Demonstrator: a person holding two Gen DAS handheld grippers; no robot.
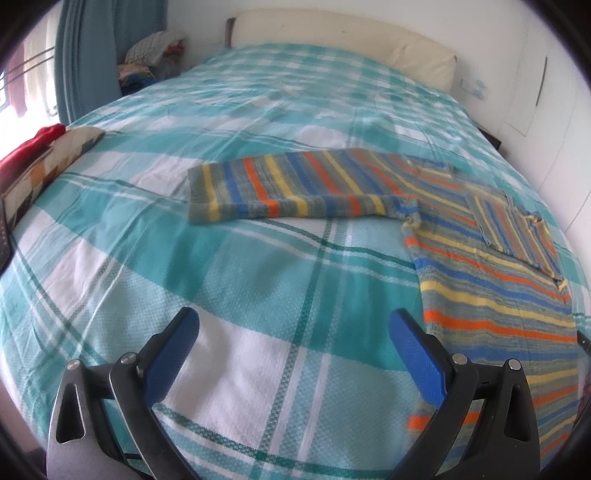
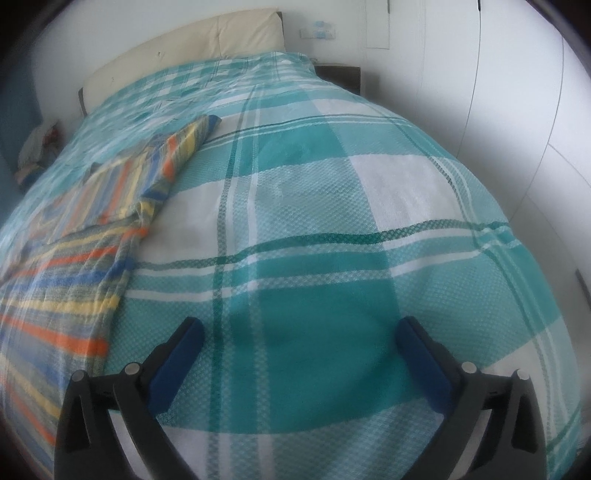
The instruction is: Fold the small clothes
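1. A striped knit sweater (image 1: 461, 236) in blue, orange, yellow and grey lies flat on a bed covered by a teal and white plaid bedspread (image 1: 258, 266).
2. In the left wrist view, one sleeve (image 1: 295, 192) stretches out straight across the bed toward its left edge, well short of that edge.
3. The sweater's body runs down toward the foot edge of the bed, on the right of that view.
4. A smaller striped panel (image 1: 517, 229) lies folded on top of the body, near the far side of the garment.
5. The left gripper (image 1: 295, 332) hangs above bare bedspread just beside the sweater's body. Its blue-padded fingers (image 1: 417, 362) are spread wide and hold nothing; the right-hand one overlaps the hem edge in the picture, though I cannot tell if it touches.
6. The right gripper (image 2: 299, 336) hangs over bare bedspread, with the sweater (image 2: 74, 258) off to its left. Its fingers (image 2: 177, 362) are likewise spread wide, with nothing between them.
7. A cream headboard (image 1: 351, 29) stands at the head edge of the bed.
8. A pile of clothes (image 1: 151, 51) sits beyond the head-left corner, beside a blue curtain (image 1: 85, 55).
9. A patterned cushion (image 1: 55, 155) with a red cloth (image 1: 37, 144) on it rests at the left edge.
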